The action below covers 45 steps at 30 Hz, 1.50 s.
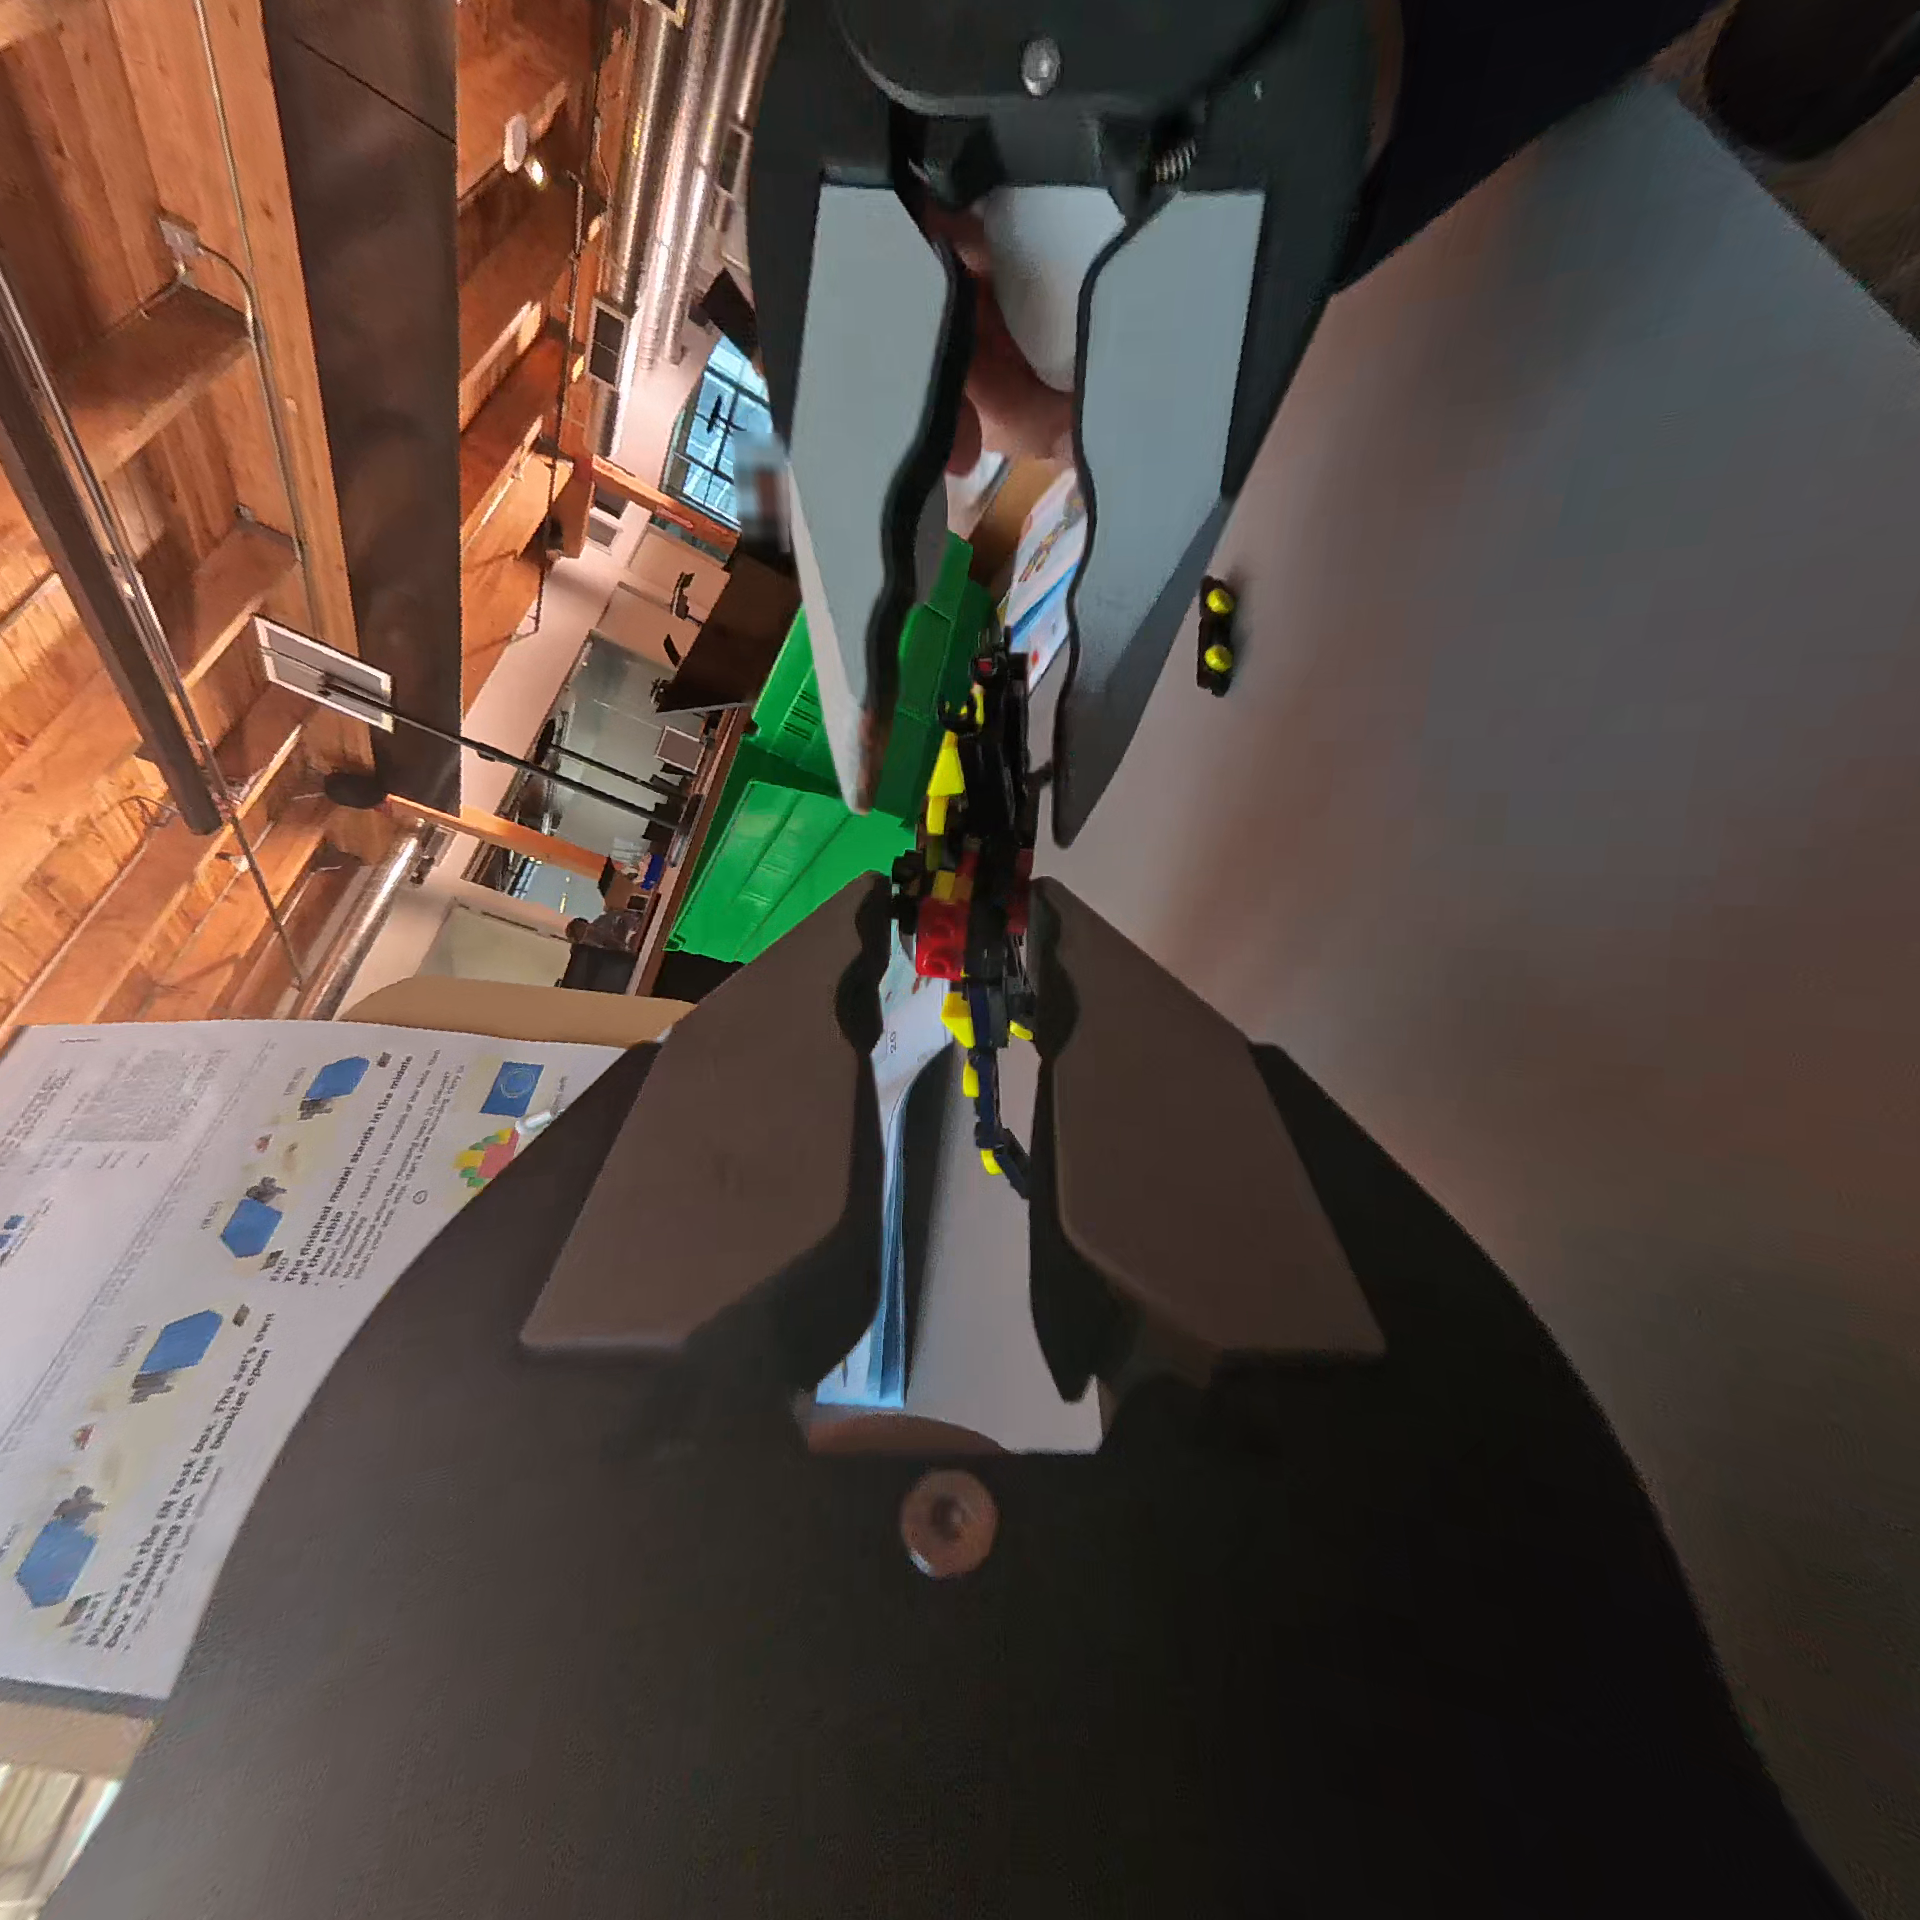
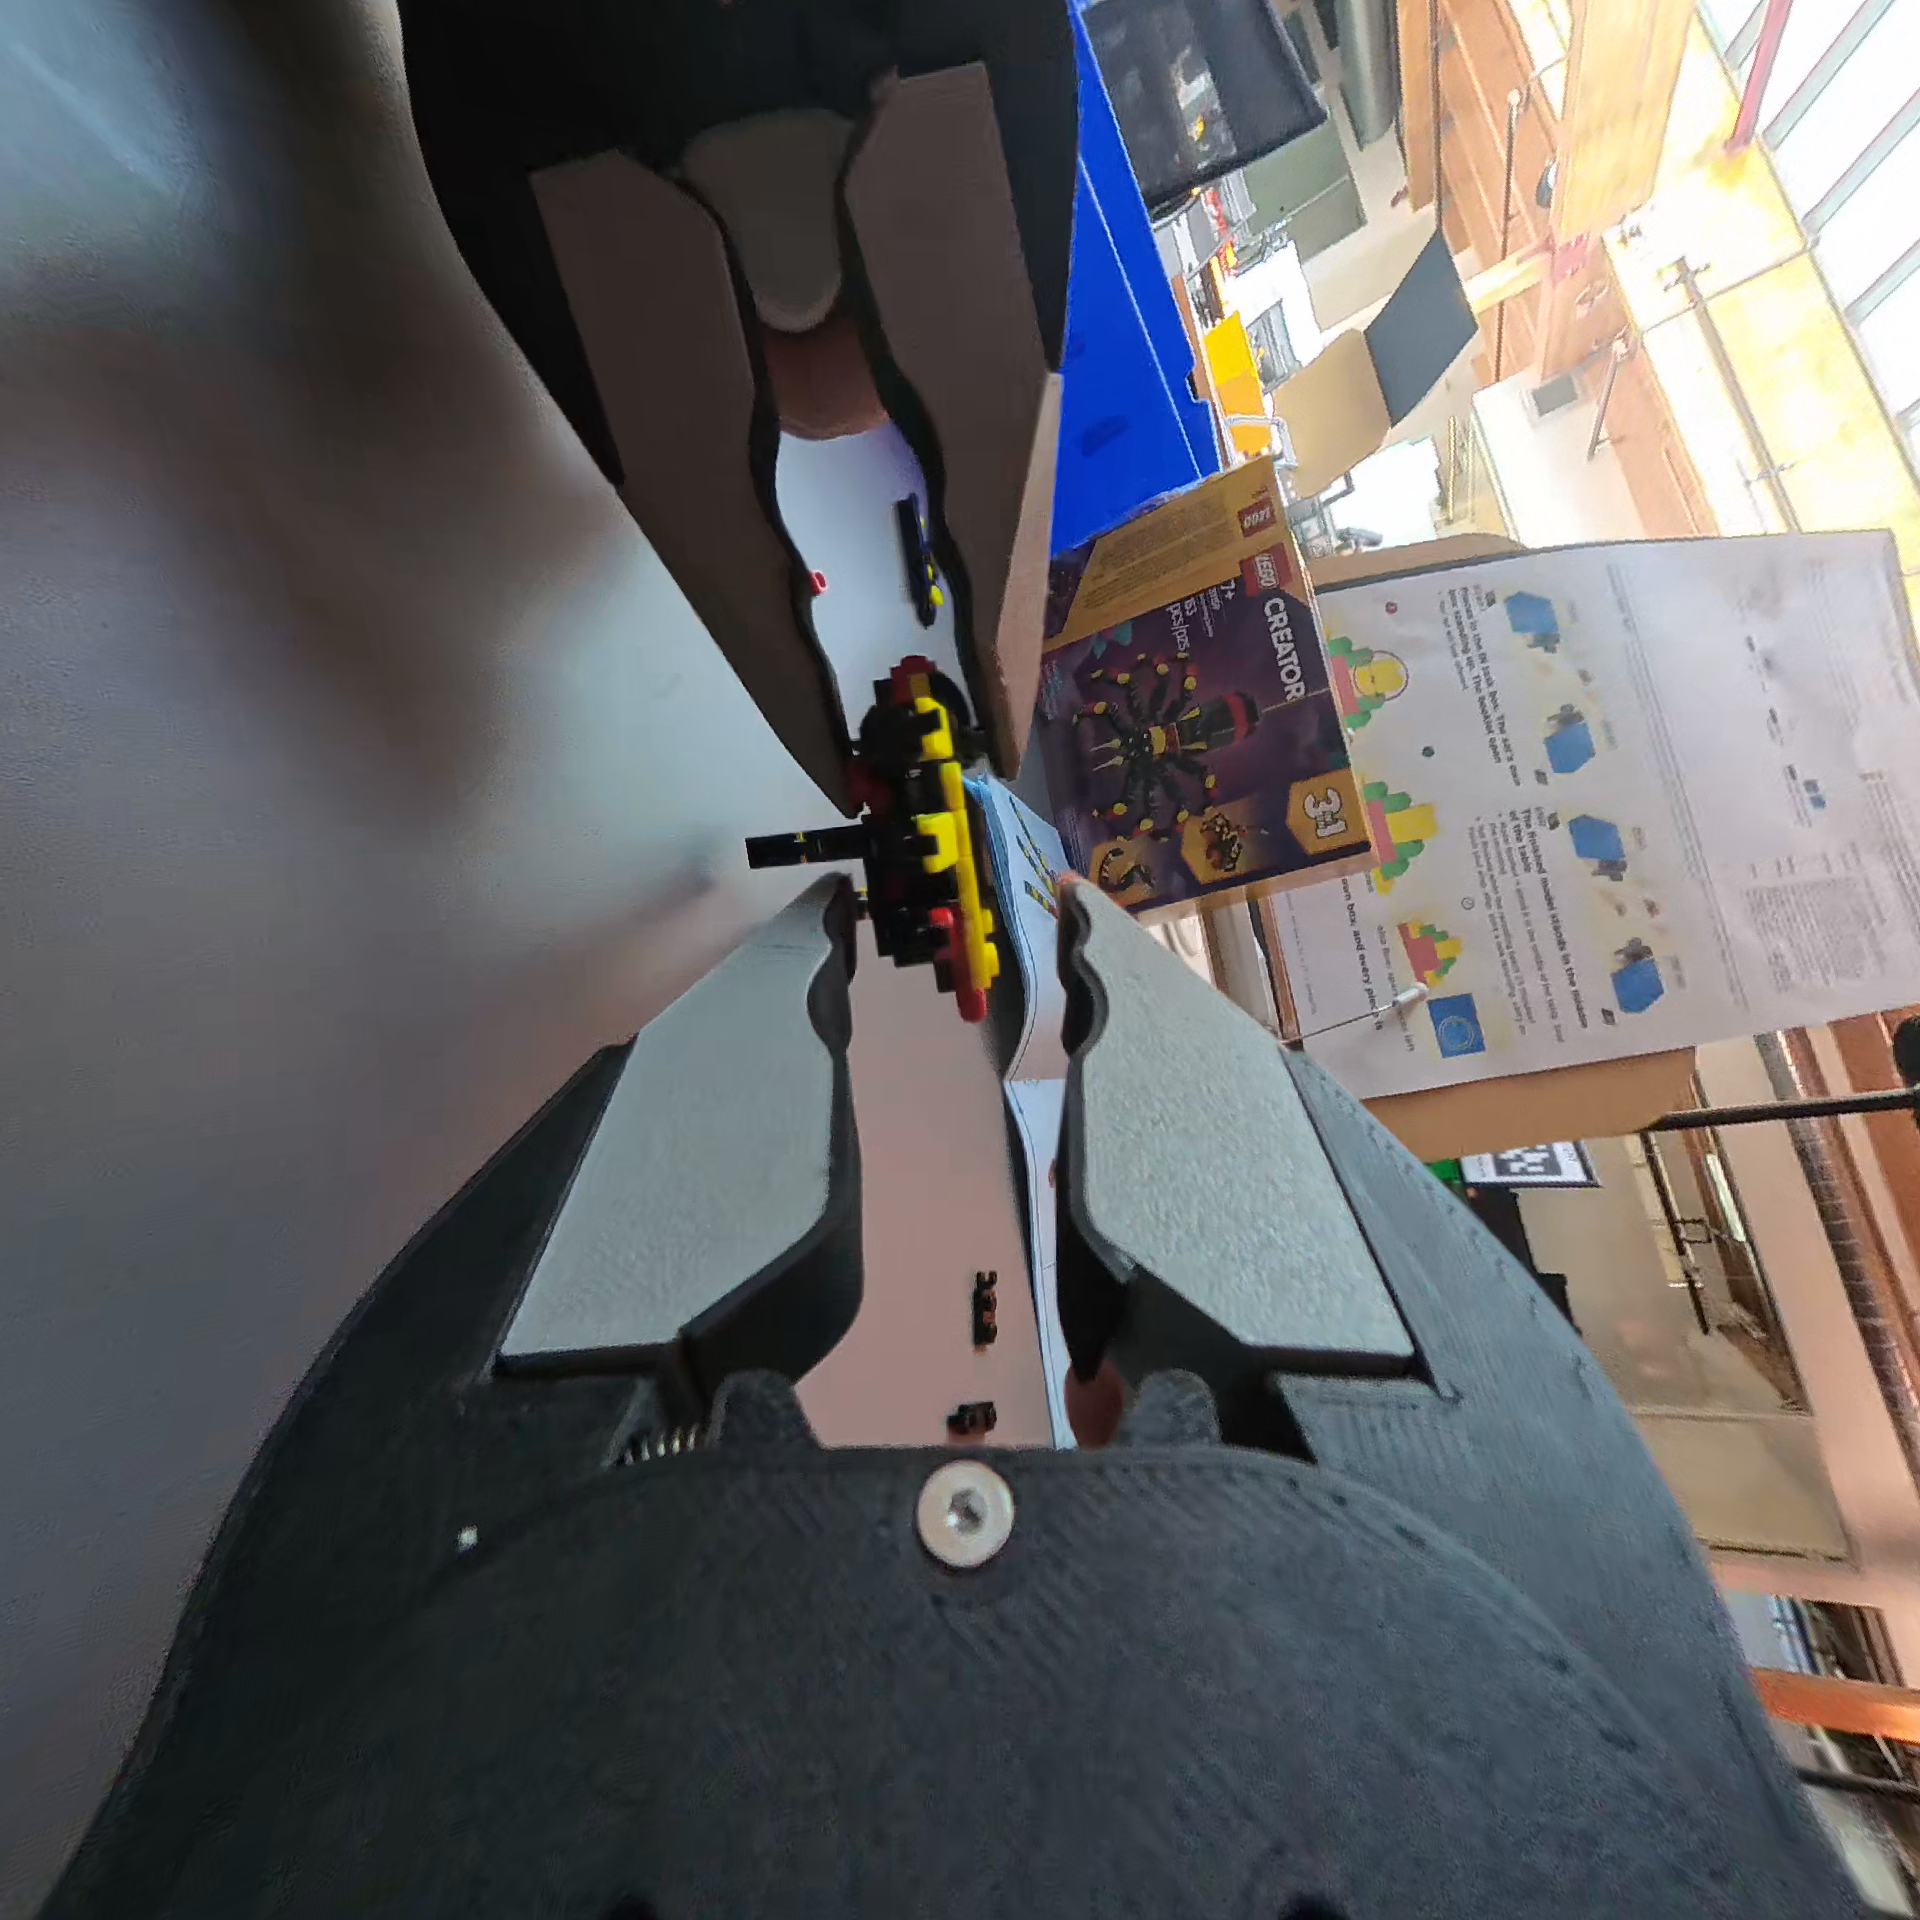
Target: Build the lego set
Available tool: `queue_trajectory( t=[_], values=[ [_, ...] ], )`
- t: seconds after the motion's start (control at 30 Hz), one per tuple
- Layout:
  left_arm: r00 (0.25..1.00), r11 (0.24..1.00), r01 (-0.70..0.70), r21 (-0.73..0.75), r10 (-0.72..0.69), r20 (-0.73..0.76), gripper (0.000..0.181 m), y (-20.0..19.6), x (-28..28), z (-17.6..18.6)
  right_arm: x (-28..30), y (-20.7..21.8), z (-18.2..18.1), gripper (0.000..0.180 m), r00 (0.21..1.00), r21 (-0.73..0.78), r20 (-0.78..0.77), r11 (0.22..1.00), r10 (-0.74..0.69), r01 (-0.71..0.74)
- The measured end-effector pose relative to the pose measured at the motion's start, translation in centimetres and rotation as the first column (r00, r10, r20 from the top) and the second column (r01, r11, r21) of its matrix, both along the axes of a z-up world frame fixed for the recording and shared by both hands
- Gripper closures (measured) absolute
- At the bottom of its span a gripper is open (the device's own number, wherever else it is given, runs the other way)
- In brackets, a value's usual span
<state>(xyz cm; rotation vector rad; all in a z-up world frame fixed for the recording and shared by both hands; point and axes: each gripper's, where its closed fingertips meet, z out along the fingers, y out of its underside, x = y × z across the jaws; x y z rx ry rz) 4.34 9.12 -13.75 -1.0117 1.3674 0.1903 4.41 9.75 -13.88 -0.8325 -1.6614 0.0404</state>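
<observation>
A black, yellow and red lego model point(image 1: 940, 940) is held off the white table point(image 1: 1558, 727), with a jointed leg trailing from it. My left gripper point(image 1: 961, 904), with brown pads, is shut on the model's body. My right gripper point(image 2: 956, 894), with grey pads, faces it from the opposite side. Its jaws stand open on either side of the model's point(image 2: 935, 842) end, and one fingertip point(image 2: 836, 909) is close against it. A black pin sticks out of the model toward the table. Each gripper shows in the other's view: the left point(image 2: 925, 784), the right point(image 1: 966, 816).
Loose pieces lie on the table: a black one with yellow studs point(image 1: 1216, 634), a dark strip point(image 2: 920, 561), a tiny red one point(image 2: 818, 579) and small black ones point(image 2: 982, 1304). An open booklet point(image 2: 1023, 862), the set's box point(image 2: 1195, 717), green bins point(image 1: 790, 831) and a propped printed sheet point(image 2: 1610, 810) stand behind. My left and right fingertips are right by each other.
</observation>
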Motion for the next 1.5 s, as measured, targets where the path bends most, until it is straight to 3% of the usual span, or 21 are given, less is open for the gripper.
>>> queue_trajectory(
  t=[0.07,0.3,0.53,0.97,1.23,1.5],
  values=[
    [0.999,1.0,0.011,-0.002,-0.011,0.032,0.158,-0.3,0.1,0.6,-0.3,0.2,-0.1,0.158,1.0,0.025,0.009,1.0,0.0,0.0],
    [0.995,0.998,-0.001,0.056,-0.004,0.095,0.158,-0.5,-0.1,1.8,-0.6,0.4,0.8,0.158,0.994,-0.06,-0.087,0.996,0.059,-0.065],
    [0.988,1.0,0.017,0.002,-0.017,0.152,0.156,-0.8,-0.2,2.3,-0.4,0.4,0.8,0.158,0.99,-0.102,-0.119,0.991,0.077,-0.089],
    [0.994,0.993,0.052,-0.102,-0.042,0.106,0.158,-0.8,0.3,0.4,-0.5,-0.2,-0.6,0.159,0.989,-0.1,-0.088,0.987,0.119,-0.128],
    [0.996,0.994,0.051,-0.093,-0.044,0.075,0.158,-1.0,0.4,0.1,-0.8,-0.4,-0.9,0.158,0.989,-0.122,-0.086,0.984,0.12,-0.13],
    [0.997,0.992,-0.069,-0.105,0.072,0.024,0.157,0.7,-0.3,-0.6,2.0,0.8,-0.2,0.153,0.995,-0.317,-0.093,0.946,0.042,-0.07]
  ],
)
